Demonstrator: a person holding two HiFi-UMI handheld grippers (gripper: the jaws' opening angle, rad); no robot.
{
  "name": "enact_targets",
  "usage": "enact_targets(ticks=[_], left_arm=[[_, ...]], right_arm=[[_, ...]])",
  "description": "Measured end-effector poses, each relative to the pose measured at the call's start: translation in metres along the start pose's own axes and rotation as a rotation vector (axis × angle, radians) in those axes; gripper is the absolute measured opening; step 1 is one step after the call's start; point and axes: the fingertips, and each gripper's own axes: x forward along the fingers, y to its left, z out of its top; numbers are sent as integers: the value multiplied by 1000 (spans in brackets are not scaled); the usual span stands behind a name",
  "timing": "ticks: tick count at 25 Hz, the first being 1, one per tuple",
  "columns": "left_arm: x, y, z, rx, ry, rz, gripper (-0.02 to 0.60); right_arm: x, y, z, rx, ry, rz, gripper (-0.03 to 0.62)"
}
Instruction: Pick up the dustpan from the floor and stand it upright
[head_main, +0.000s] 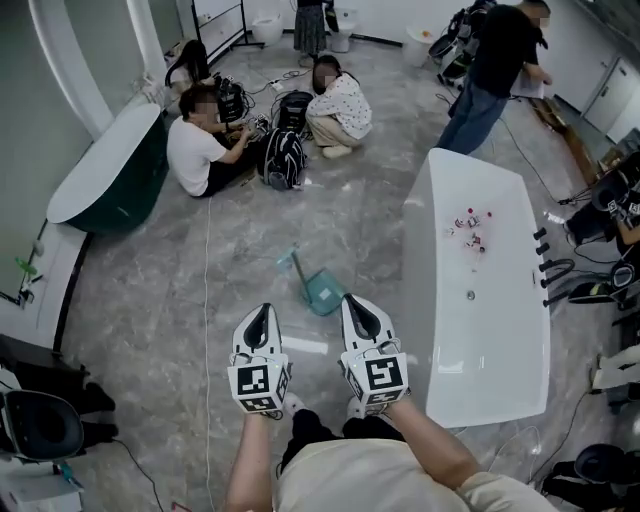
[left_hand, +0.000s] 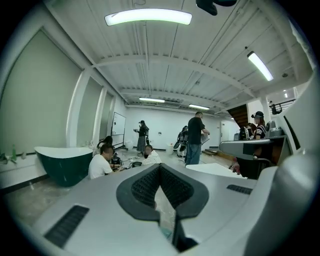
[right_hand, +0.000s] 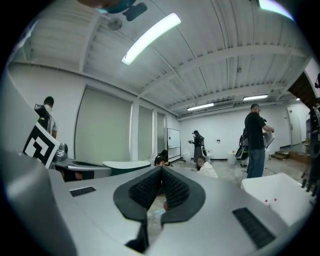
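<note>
Grey marbled floor (head_main: 200, 290) fills most of the head view. White tub (head_main: 490, 350) stands at right, long side running away from the camera. Green tub (head_main: 110, 175) sits at far left by the wall. Two people sit on the floor at the far end, one in a white shirt (head_main: 198, 150), one crouched (head_main: 338, 105), with a black backpack (head_main: 283, 157) between them. A third person (head_main: 495, 70) stands beyond the white tub.

Left gripper (head_main: 262, 310): jaws closed, pads meeting at the tip, nothing between them. Right gripper (head_main: 352, 300): jaws likewise closed and empty. Both are held side by side, pointing out over the floor, well above it.

Dustpan (head_main: 322, 288), teal, lies flat on the floor between the two gripper tips in the head view and just beyond them, handle (head_main: 297, 265) angled toward upper left. Neither gripper touches it.

Small red-and-white bits (head_main: 470, 228) lie inside the white tub.
</note>
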Motion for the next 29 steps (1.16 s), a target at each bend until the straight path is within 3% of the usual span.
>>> enact_targets(ticks=[5, 10, 15, 19, 26, 29], left_arm=[[-38, -58, -32, -43, 53, 47, 8], [-21, -97, -31, -43, 76, 21, 8], [-54, -68, -11, -31, 63, -86, 8], [-89, -40, -20, -26, 6, -175, 8], [-111, -28, -79, 56, -23, -240, 8], [-134, -37, -117, 52, -27, -246, 8]], right_arm=[[-59, -24, -17, 45, 39, 20, 17], [-62, -59, -25, 59, 60, -1, 17], [-77, -10, 2, 53, 50, -90, 17], [-94, 32, -7, 13, 21, -186, 17], [-121, 56, -67, 21, -58, -278, 17], [-153, 70, -98, 10, -61, -289, 17]])
